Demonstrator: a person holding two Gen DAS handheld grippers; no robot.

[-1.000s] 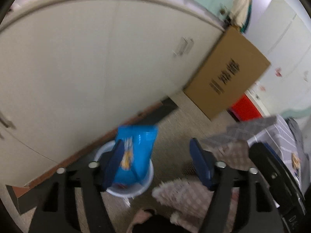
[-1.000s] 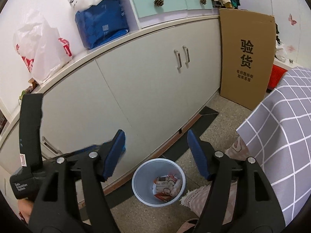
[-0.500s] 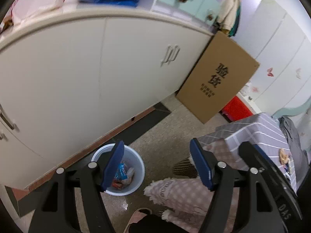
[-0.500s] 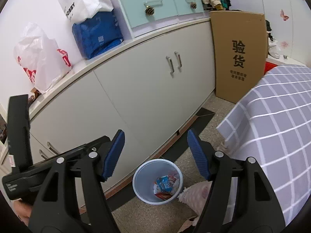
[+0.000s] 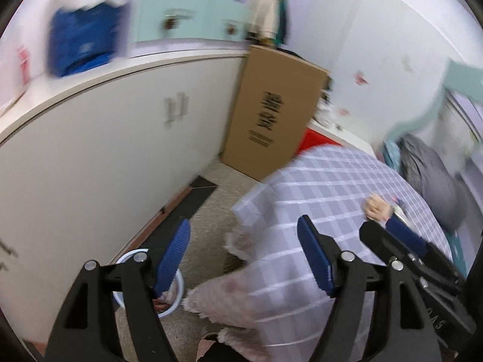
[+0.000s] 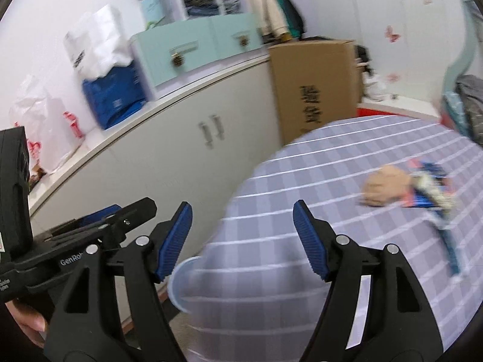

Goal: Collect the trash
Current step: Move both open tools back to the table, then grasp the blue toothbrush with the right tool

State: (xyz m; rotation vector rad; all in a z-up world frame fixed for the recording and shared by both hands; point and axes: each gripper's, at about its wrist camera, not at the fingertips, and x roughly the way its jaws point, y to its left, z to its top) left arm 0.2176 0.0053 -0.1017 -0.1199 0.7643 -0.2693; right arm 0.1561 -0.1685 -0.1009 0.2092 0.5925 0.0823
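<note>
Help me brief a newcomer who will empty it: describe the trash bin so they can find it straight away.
Start at the long white cabinet along the wall, beside the bed with the lilac checked cover. On the floor at the cabinet's foot stands the small round trash bin, pale with a white rim. Nothing else on that strip of floor is an open container, and wrappers show inside it.

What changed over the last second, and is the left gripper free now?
The left gripper let the blue snack bag go into the bin; it is open and empty. Both views swung from the bin toward the checked table, where trash lies. The right gripper stayed open.
</note>
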